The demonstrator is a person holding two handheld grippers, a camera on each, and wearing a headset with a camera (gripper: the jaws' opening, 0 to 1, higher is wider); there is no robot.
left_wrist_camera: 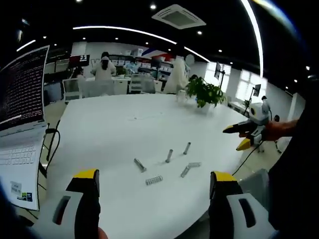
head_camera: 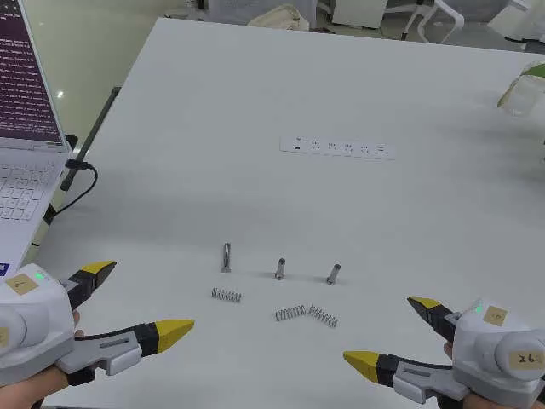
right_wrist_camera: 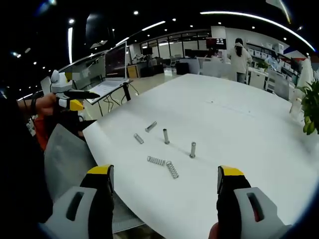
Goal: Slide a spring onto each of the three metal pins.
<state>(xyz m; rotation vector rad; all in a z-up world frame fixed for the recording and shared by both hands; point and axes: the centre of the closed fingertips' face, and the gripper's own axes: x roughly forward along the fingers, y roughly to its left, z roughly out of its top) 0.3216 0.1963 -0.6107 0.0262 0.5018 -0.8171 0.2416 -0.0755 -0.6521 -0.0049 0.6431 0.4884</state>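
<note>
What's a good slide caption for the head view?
Left tool and right tool, open, before three bare pins and three loose springs.

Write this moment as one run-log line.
left gripper open, empty | right gripper open, empty | small silver metal pins: left one lying, others upright | coiled steel springs loose on white table | none mounted

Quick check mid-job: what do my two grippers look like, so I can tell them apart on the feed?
The left gripper and right gripper match: rounded white housing, grey-and-black jaws with pointed yellow tips, and on top a small green light and a tan sticker. The right one's side sticker seems to read 26.
</note>
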